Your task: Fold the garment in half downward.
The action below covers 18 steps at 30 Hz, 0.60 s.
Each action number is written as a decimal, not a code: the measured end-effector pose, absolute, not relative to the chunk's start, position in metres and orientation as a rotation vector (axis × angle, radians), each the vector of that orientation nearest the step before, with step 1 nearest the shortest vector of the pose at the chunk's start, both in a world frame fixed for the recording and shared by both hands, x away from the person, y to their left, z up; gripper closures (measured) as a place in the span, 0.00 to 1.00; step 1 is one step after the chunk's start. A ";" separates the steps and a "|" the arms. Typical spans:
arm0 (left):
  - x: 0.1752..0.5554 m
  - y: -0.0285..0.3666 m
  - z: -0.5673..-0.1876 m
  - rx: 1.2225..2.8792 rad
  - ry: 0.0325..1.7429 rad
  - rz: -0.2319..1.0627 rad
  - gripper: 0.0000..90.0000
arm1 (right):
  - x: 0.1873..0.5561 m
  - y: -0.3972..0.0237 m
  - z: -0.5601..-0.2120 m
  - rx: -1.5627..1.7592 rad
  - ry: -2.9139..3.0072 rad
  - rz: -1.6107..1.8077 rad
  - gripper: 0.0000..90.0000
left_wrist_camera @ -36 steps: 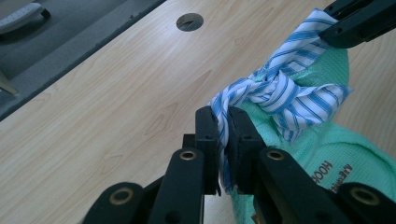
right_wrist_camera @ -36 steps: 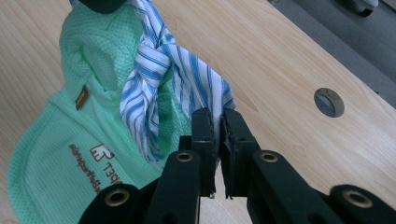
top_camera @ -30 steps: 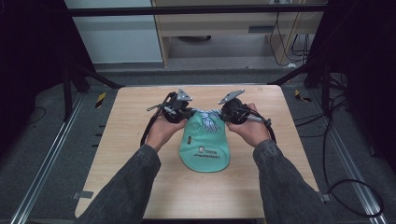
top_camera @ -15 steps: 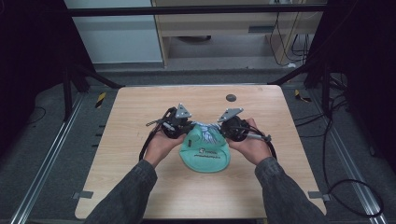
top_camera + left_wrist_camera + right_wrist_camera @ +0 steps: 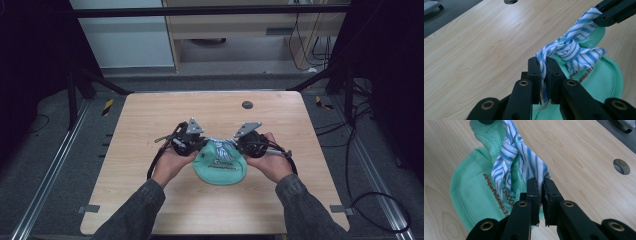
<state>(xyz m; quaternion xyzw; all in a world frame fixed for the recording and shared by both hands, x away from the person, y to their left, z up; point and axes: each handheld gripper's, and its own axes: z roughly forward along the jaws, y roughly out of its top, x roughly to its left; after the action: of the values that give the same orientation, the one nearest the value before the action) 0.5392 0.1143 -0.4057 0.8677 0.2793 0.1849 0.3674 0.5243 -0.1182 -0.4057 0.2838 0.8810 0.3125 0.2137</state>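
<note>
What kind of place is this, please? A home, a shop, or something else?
Probably a lab or recording workshop, not a home. A bare wooden table stands inside a black metal frame, loose cables lie on the grey floor, and a person works with hand-held grippers.

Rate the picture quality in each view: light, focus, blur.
High view: table evenly lit, surroundings dark, slightly soft. Left gripper view: striped cloth and green pouch sharp, left gripper jaws dark. Right gripper view: right gripper sharp, even light, no glare.
</note>
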 end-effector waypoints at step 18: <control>0.522 0.114 -0.414 2.231 0.708 0.448 0.92 | 0.515 -0.122 -0.412 0.770 2.479 0.861 0.94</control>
<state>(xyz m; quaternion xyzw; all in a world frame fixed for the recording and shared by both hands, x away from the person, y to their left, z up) 0.5224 0.1145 -0.4140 0.8697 0.2760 0.1747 0.3699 0.5147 -0.1217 -0.4122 0.2758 0.8878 0.3084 0.2018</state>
